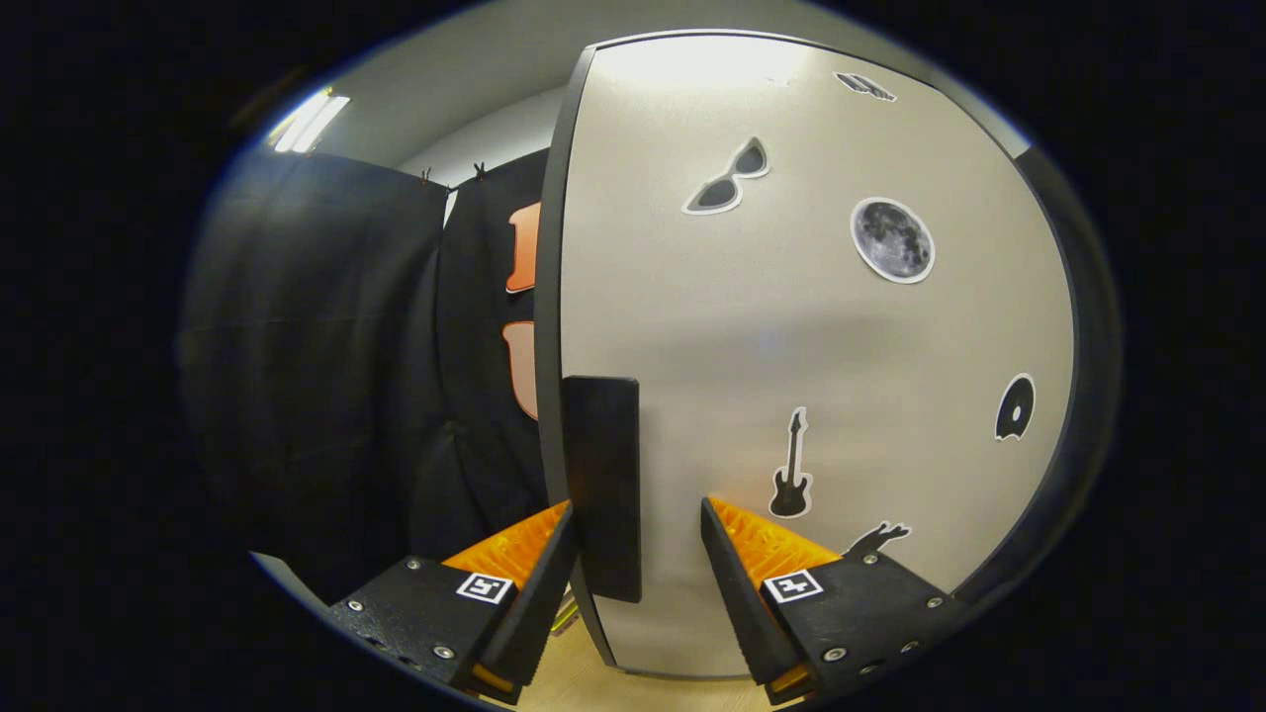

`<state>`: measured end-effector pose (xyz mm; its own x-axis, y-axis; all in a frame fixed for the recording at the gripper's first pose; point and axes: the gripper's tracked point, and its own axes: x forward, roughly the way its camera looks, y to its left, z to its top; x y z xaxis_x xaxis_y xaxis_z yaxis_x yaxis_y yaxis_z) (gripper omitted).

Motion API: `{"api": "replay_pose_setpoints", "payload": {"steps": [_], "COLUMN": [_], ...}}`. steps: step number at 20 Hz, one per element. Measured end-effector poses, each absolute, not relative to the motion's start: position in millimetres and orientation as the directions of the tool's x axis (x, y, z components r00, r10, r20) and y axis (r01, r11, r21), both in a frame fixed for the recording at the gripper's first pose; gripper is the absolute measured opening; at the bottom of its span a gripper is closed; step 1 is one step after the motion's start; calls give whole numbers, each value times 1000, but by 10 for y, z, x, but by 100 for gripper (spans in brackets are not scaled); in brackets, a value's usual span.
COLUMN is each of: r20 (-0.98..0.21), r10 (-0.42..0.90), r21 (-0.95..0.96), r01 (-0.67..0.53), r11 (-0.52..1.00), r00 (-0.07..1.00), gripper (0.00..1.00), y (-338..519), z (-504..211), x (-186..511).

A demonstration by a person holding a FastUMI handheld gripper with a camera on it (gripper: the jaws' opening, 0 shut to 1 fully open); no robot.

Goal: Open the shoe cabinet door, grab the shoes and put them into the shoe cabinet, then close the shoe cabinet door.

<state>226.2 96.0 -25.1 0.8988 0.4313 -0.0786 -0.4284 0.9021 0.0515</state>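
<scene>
The shoe cabinet door (811, 326) is a pale panel with a dark rim, close in front of me and dotted with stickers. A flat black handle (601, 475) stands upright on the door's left edge. My gripper (638, 506) is open with the handle between its fingers. The left finger lies against the door's edge beside the handle. A gap separates the right finger from the handle. I cannot tell how far the door is swung.
Black booth cloth (326, 376) hangs left of and behind the door's edge. A strip of light wooden floor (574, 682) shows below the door, between the fingers. A ceiling light (309, 123) glows above the cloth.
</scene>
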Motion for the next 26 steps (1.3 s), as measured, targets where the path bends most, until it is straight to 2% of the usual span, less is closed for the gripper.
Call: {"api": "replay_pose_setpoints", "payload": {"steps": [5,11,22,26], "r20": [-96,-41,-40,-43], "r10": [403,362,120,64], "r21": [58,68,-66,-46], "r01": [-399,-359,-123,-66], "r11": [915,931,990,997], "r00": [910,931,992,997], "gripper": [79,81,81,82], "y": [926,767,-111,-327], "z": [-244,-28,65,65], "x": [2231,1822,656,226]}}
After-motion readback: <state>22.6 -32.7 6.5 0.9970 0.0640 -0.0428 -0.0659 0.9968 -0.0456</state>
